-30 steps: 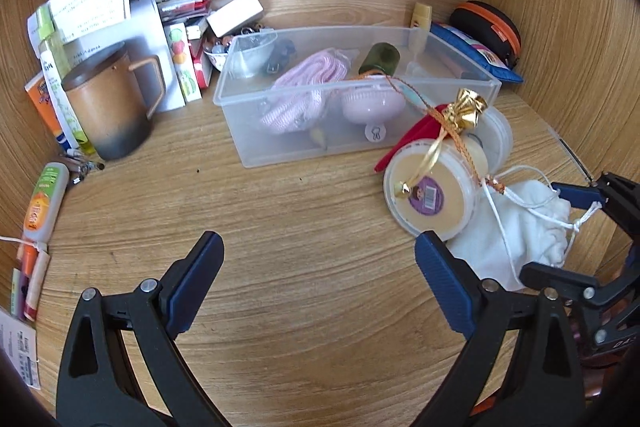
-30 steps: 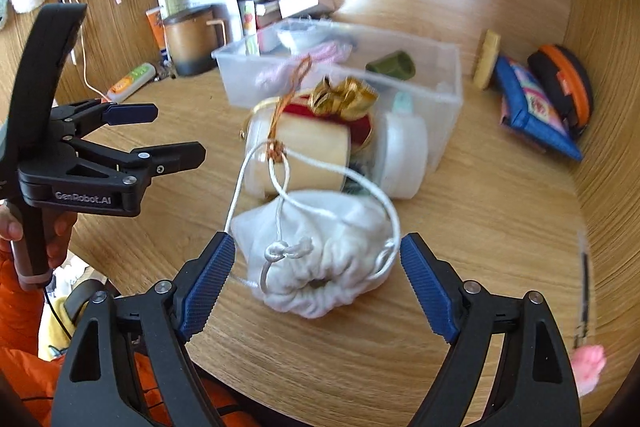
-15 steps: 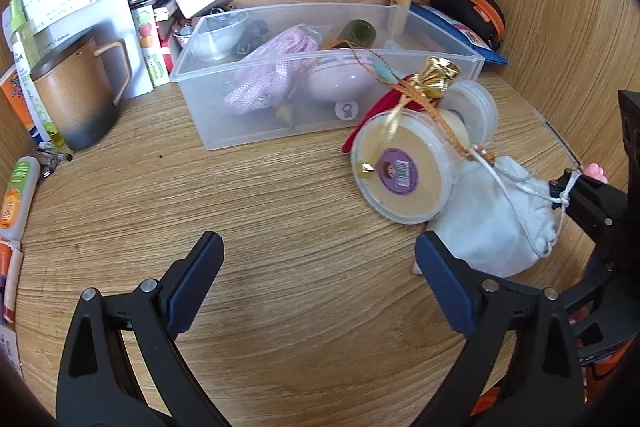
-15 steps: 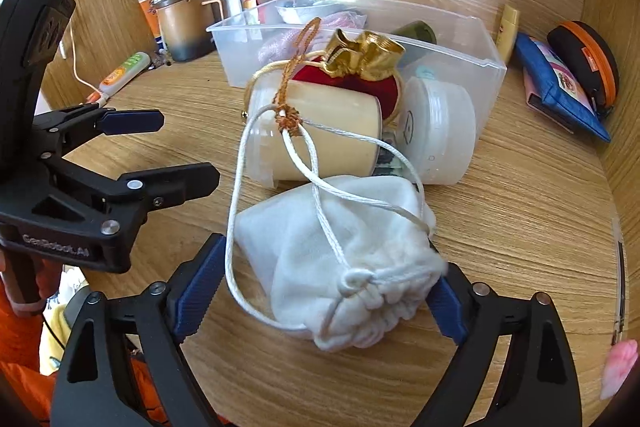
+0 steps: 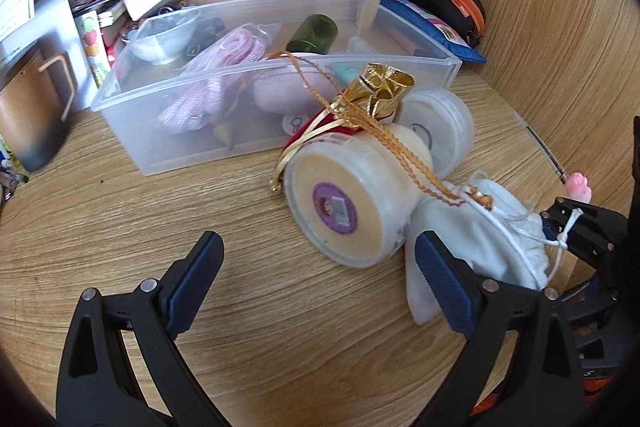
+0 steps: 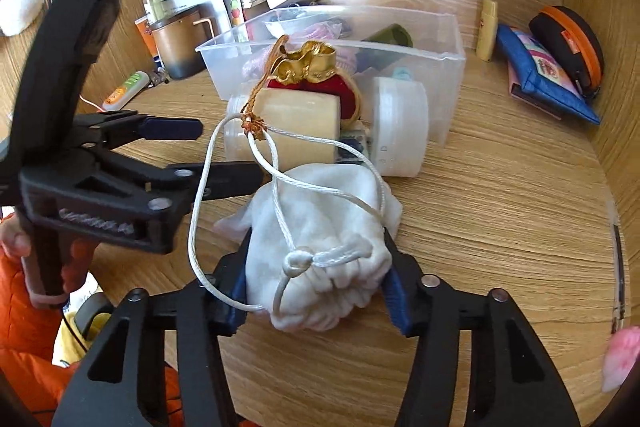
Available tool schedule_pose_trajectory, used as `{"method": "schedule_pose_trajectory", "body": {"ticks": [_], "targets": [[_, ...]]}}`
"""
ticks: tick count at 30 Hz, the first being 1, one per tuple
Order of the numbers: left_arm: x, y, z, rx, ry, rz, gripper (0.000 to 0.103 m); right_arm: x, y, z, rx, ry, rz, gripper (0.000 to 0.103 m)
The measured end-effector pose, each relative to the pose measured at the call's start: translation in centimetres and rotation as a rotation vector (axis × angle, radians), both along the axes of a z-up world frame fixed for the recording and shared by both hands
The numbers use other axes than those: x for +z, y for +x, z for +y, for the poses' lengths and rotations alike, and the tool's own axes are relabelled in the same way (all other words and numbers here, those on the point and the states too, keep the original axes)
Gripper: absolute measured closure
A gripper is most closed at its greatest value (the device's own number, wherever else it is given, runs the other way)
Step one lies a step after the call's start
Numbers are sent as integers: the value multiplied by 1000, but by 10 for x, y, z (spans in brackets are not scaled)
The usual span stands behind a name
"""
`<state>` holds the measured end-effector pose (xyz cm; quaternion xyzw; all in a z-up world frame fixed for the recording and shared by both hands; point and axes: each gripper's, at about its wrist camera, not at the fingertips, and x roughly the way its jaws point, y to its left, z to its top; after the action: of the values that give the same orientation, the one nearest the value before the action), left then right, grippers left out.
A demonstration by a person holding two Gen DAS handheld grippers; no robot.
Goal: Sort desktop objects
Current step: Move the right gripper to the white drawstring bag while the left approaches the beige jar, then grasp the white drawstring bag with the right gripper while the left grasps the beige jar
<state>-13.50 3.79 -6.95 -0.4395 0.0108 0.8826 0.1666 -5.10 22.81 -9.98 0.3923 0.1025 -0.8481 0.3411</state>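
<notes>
Right wrist view: my right gripper [image 6: 316, 287] has its blue pads pressed into both sides of a soft white drawstring pouch [image 6: 320, 227], velvety cloth, gathered neck puckered toward the camera, knot in a white braided cord [image 6: 200, 227] looping off to the left. Pouch sits on the wood-grain desk [image 6: 500, 195], its far side just beside a cylindrical translucent tub [image 6: 288, 123] lying on its side. Behind the tub: a red-and-gold cloth pouch [image 6: 316, 75], metallic gold crinkled top, and a twisted gold cord [image 6: 260, 95] tied to the white one. A second round white plastic container [image 6: 400, 125] lies right of the tub, against the clear plastic bin [image 6: 440, 67].

Left wrist view: my left gripper [image 5: 316, 283] is spread wide, holding nothing, hovering over bare desk in front of the tub's flat round base [image 5: 340, 211], cream with a purple sticker. Its right finger overlaps the white pouch's edge in frame; contact unclear. Bin holds pink knit fabric [image 5: 220, 67] and a dark green cylinder [image 5: 314, 33].
</notes>
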Motion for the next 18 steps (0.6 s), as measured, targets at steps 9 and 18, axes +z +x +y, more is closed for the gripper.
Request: {"method": "schedule_pose_trajectory", "body": {"ticks": [9,18], "targets": [[-5,-15,23,-7,-3,-28,6,3,-12,21,-23,32,14,58],[-11,-31,27,62,18,-60,5,-1,-17,16,5,37,36,54]]}}
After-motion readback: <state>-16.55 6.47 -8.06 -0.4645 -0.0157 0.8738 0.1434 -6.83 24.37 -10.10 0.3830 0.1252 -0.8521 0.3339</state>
